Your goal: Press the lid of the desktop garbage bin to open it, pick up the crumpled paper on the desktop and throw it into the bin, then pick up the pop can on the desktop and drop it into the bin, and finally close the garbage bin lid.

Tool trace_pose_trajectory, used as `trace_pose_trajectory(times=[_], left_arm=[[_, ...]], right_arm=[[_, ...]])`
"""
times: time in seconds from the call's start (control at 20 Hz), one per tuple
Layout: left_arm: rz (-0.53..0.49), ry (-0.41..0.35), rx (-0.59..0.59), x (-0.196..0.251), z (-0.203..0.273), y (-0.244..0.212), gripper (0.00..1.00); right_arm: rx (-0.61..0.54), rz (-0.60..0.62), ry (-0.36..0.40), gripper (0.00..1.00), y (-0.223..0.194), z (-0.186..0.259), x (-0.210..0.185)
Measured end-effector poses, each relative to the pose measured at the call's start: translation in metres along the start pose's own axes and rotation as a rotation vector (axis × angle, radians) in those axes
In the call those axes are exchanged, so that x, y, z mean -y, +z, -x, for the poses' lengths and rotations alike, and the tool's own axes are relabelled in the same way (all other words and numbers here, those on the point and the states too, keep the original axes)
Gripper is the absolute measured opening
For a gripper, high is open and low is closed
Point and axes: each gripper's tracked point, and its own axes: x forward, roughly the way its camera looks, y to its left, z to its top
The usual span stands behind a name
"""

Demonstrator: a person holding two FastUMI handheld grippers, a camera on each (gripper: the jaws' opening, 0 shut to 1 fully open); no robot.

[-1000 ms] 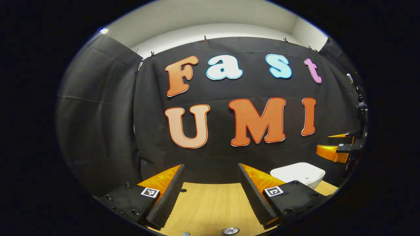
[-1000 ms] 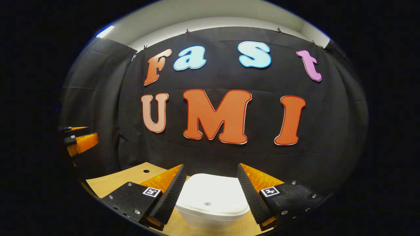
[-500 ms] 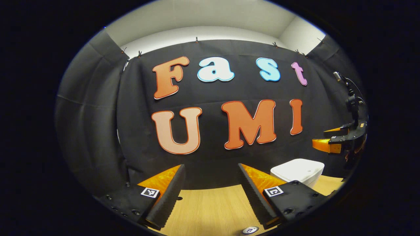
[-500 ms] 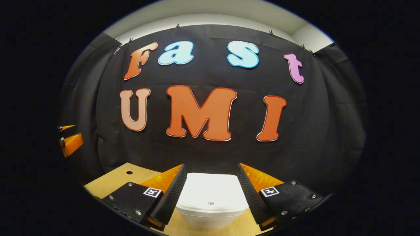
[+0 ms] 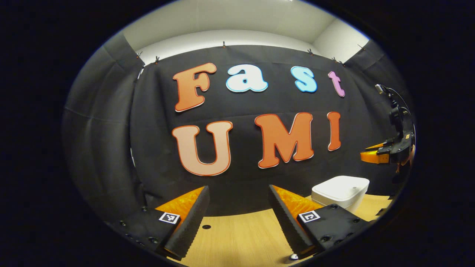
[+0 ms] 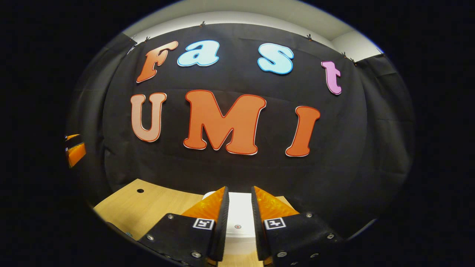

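Left gripper (image 5: 237,218): its two fingers stand wide apart at the bottom of the left gripper view, with nothing between them but bare table and the dark cloth wall behind. It hangs above the table, pointing at the wall.

Right gripper (image 6: 239,222): the fingers are drawn in to a narrow gap, not touching each other and gripping nothing. Through the gap a strip of the white bin lid shows. In the left gripper view the same gripper (image 5: 373,155) sits far to the right, held in the air above and a little right of the bin.

Bin (image 5: 339,193): a small white desktop bin with rounded corners, standing upright on the table near the back wall, to the right of the left gripper's right finger. Its lid (image 6: 239,218) is down and flat. A small round mark sits on the lid near its front edge, right in the gap between the right gripper's fingers.

Table (image 5: 241,237): light wood grain, with a small dark hole in it near the left gripper's left finger. In the right gripper view another stretch of the table (image 6: 148,207) runs to the left of the bin, also with a dark hole.

Small round thing (image 5: 293,256): at the very bottom edge of the left gripper view, beside the right finger; too cut off to tell what it is.

Wall (image 6: 371,148): black cloth behind the table, clipped up along its top edge.
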Motion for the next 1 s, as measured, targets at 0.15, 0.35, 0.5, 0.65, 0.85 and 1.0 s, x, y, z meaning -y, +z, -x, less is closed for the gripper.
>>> trace_pose_trajectory(times=[0.15, 0.35, 0.5, 0.65, 0.85, 1.0], left_arm=[[0.020, 0.080, -0.012, -0.013, 0.002, -0.004, 1.00], [0.001, 0.160, -0.045, -0.027, 0.006, -0.016, 1.00], [-0.003, 0.194, -0.070, -0.031, 0.005, -0.021, 1.00], [-0.012, 0.202, -0.083, -0.026, 0.007, -0.025, 1.00], [-0.028, 0.196, -0.105, -0.019, 0.004, -0.030, 1.00], [-0.042, 0.201, -0.121, -0.016, 0.005, -0.037, 1.00]], right_arm=[[-0.023, -0.014, 0.011, 0.04, -0.009, -0.013, 0.008], [-0.036, -0.028, 0.068, 0.01, -0.020, -0.023, 0.003], [-0.084, 0.008, 0.096, 0.01, -0.041, -0.028, 0.000], [-0.130, 0.007, 0.122, 0.01, -0.060, -0.034, -0.005], [-0.206, -0.015, 0.146, 0.01, -0.088, -0.037, -0.009], [-0.259, -0.015, 0.159, 0.01, -0.108, -0.037, -0.008]])
